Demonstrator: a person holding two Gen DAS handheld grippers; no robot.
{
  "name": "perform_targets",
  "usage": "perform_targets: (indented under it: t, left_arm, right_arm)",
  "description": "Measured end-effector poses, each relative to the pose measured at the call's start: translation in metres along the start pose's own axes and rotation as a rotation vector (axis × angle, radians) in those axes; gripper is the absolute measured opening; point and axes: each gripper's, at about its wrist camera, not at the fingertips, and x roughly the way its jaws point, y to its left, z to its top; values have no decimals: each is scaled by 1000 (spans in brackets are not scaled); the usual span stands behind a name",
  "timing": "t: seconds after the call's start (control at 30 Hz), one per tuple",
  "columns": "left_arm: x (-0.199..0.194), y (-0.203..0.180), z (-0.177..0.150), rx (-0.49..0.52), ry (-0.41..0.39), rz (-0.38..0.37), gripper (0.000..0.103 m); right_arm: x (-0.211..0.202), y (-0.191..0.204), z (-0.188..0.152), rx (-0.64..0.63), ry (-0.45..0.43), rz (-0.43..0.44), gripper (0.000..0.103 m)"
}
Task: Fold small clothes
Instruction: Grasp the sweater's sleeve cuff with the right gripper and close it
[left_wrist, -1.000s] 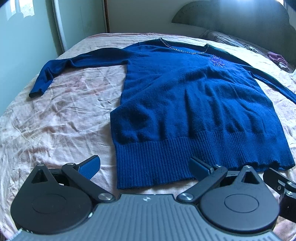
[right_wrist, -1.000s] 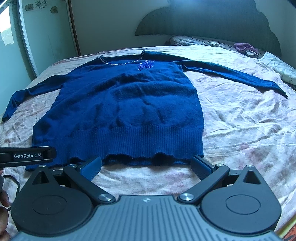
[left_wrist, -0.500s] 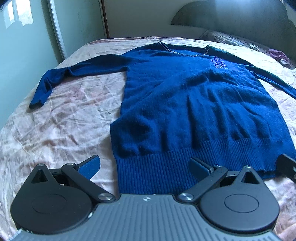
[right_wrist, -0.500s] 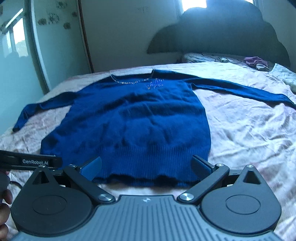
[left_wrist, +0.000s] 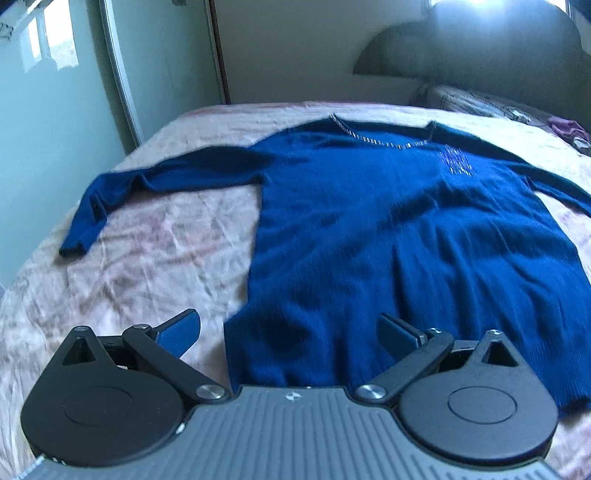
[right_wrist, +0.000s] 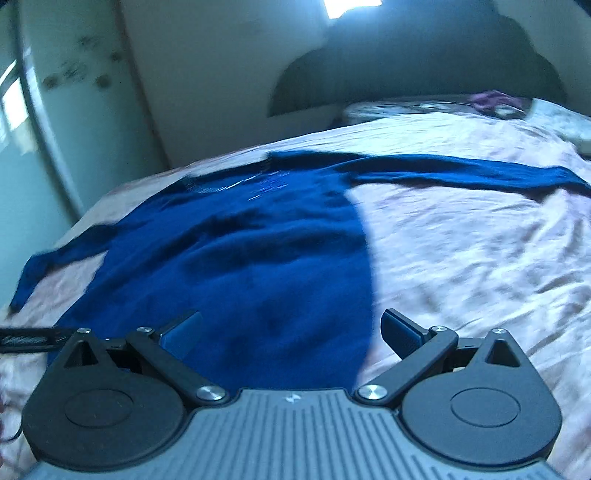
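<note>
A dark blue knitted sweater (left_wrist: 406, 236) lies flat on the pink crumpled bedsheet (left_wrist: 155, 258). Left gripper (left_wrist: 290, 328) and right gripper (right_wrist: 291, 328) hover spread and empty — best to pinch both hem corners evenly.

A home bedroom: a bed (left_wrist: 155, 266) with rumpled pink sheets, a dark arched headboard (right_wrist: 417, 74), pillows (left_wrist: 476, 103).

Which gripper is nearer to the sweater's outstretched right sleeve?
Right. The right gripper is at the hem corner of the dark blue knitted sweater below that sleeve; the left gripper is at the opposite hem corner.
</note>
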Motion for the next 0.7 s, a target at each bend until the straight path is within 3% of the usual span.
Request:
perform_targets:
  t: [0.1, 0.3, 0.4, 0.53, 0.7]
  left_arm:
    - [4, -4, 8, 27, -42, 20, 103]
    - [18, -9, 20, 43, -83, 20, 103]
    - [24, -11, 22, 25, -101, 28, 103]
    - [30, -12, 26, 1, -121, 42, 103]
    - [50, -28, 33, 79, -59, -24, 103]
  right_arm:
    - [11, -46, 18, 107, -18, -28, 103]
    - [35, -169, 51, 502, -102, 12, 103]
    - [51, -214, 65, 596, -130, 5, 103]
    - [73, -258, 76, 714, -168, 78, 103]
    - [89, -279, 96, 700, -244, -26, 103]
